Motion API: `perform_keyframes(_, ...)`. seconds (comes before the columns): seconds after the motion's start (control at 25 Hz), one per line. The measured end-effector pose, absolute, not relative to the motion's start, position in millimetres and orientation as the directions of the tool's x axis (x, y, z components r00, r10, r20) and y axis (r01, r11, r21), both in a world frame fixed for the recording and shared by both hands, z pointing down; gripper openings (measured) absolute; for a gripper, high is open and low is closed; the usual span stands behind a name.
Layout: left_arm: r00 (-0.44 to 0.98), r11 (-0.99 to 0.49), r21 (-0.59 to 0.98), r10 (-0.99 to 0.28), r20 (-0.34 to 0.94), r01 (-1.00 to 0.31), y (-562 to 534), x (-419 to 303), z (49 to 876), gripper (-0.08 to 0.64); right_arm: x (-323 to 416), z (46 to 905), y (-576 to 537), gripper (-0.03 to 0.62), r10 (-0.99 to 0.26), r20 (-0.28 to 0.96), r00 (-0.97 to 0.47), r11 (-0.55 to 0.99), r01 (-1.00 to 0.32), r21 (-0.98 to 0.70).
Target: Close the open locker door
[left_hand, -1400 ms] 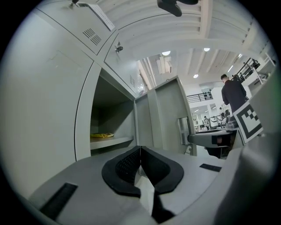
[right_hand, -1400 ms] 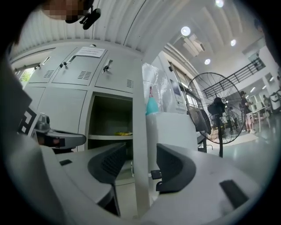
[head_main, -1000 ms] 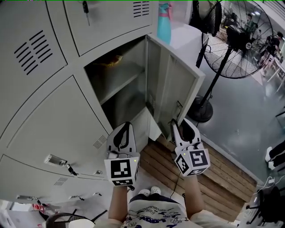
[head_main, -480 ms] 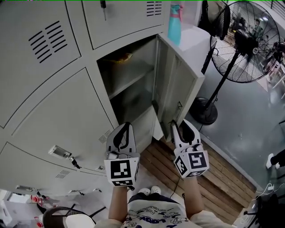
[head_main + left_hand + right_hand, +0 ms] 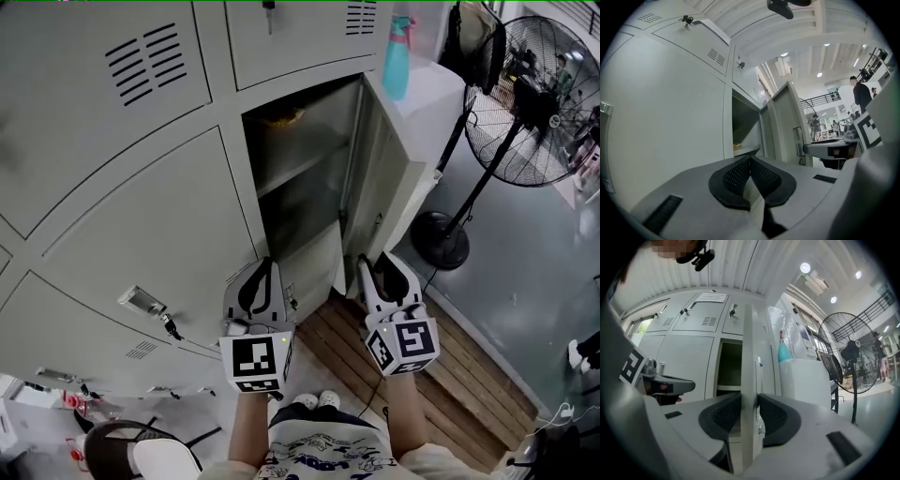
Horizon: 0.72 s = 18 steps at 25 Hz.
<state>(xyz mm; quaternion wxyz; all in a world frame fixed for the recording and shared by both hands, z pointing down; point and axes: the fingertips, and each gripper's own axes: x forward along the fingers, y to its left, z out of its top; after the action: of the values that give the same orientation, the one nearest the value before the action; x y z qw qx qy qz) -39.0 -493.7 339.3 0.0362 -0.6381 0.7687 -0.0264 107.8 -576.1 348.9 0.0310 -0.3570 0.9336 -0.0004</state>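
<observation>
My right claw (image 5: 377, 267) has its ribbed black pads (image 5: 724, 416) clamped on the thin sheet-metal edge of the flat grey locker door (image 5: 389, 187), though the jaws just eased open a touch. The door's swung out, edge-on to me. My left claw (image 5: 750, 161) is pinched together with nothing in it.

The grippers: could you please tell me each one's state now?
Left gripper: closed, empty.
Right gripper: closed on the locker door, jaws just opening slightly.
</observation>
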Motion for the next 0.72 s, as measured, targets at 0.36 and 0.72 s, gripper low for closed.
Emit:
perform_keyframes(0.36, -0.244, 0.245, -0.084, -0.97, -0.021, -0.966, -472.9, -60.7, 339.2, 0.003, 84.1, 349.2, -565.1, 0.126, -0.63, -0.059, -0.774, 0.776, -0.631, -0.016)
perform_keyframes(0.72, -0.283, 0.285, -0.09, -0.958, -0.035, -0.954, -458.1, -72.4, 334.9, 0.003, 68.0, 349.3, -560.2, 0.127, -0.604, -0.059, -0.795, 0.797, -0.604, -0.016)
